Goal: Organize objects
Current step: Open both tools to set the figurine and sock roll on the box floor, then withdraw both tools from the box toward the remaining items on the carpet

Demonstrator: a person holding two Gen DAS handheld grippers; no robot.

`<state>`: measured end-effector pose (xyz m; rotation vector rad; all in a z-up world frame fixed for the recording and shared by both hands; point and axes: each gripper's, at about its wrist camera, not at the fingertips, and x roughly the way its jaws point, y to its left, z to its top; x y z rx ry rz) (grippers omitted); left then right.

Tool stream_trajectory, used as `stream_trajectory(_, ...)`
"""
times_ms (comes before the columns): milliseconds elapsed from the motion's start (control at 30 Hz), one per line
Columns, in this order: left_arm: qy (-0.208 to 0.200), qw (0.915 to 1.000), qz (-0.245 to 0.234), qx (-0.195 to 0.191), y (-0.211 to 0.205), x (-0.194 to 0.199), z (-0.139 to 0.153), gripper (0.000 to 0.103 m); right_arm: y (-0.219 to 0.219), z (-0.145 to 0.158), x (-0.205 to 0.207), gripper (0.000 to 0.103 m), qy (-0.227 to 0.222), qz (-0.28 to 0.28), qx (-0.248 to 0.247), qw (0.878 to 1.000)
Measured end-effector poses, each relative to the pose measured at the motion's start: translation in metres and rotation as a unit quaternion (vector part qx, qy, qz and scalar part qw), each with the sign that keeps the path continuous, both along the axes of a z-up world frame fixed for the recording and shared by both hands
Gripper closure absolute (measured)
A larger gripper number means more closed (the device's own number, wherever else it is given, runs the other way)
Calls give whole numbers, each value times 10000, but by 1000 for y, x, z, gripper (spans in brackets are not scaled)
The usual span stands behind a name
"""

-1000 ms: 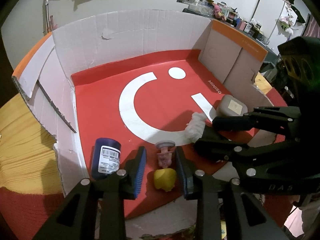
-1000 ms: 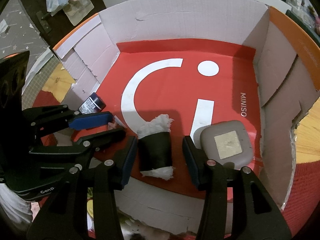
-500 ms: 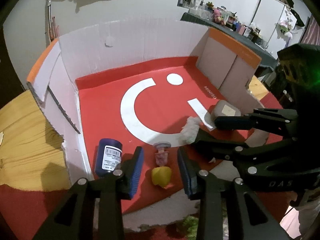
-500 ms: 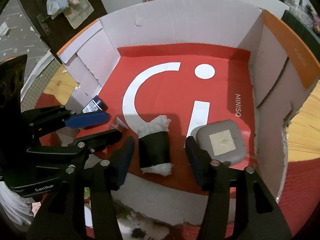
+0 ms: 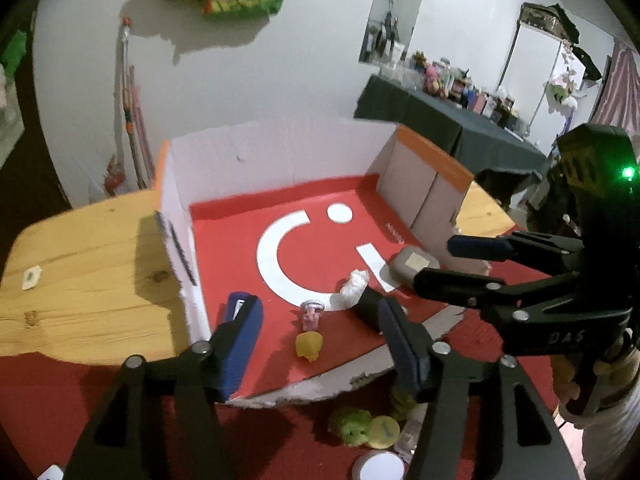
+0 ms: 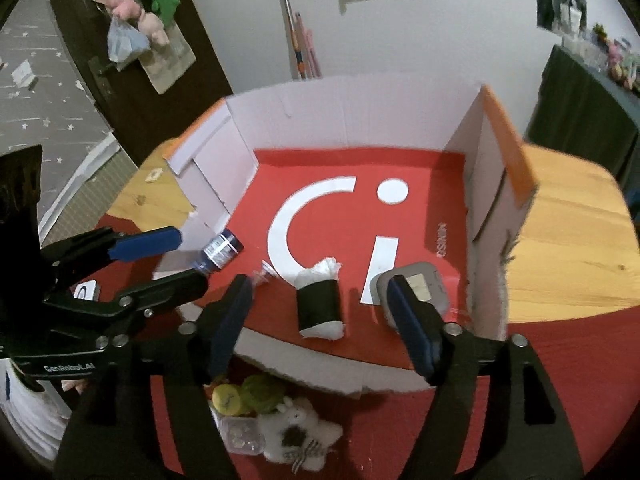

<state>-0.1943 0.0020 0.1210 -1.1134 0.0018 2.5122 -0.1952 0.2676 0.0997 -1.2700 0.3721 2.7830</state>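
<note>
An open cardboard box with white walls and a red floor holds the objects. My left gripper hangs above its near edge, jaws opening, nothing between the pads. Below it lie a yellow toy and a small pink figure. A blue bottle lies at the box's left wall. My right gripper hovers over a black roll stuffed with white tissue, jaws opening, clear of it. A grey square case sits to the right. Each gripper shows in the other's view: left gripper, right gripper.
The box stands on a wooden table partly covered by red cloth. In front of the box lie a green ball, a yellow disc, a white plush toy and a clear plastic case.
Both grippers have risen and drawn back from the box floor while their jaws widened. The yellow toy and the black roll stay lying where they were.
</note>
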Motion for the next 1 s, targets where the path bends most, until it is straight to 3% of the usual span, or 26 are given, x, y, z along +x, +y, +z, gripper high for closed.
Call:
stream_trajectory(267,704,9971,298,59,-10,41,27,20,-16,31,37,20,540,-69,447,9975)
stream_trajectory(500,1043,9932,502,131,-18,72,33,13,-23,38,74,16,870,-238,532,9945)
stream_trajectory(800,1216,9900,712,87,-17,101,18,8,-31,26,113,10,1178,-434,489,9909)
stream_trajectory(1000,1185,9898,761,194,-14,111,5,4,-37,12,131,9,1293,-655,824,9860)
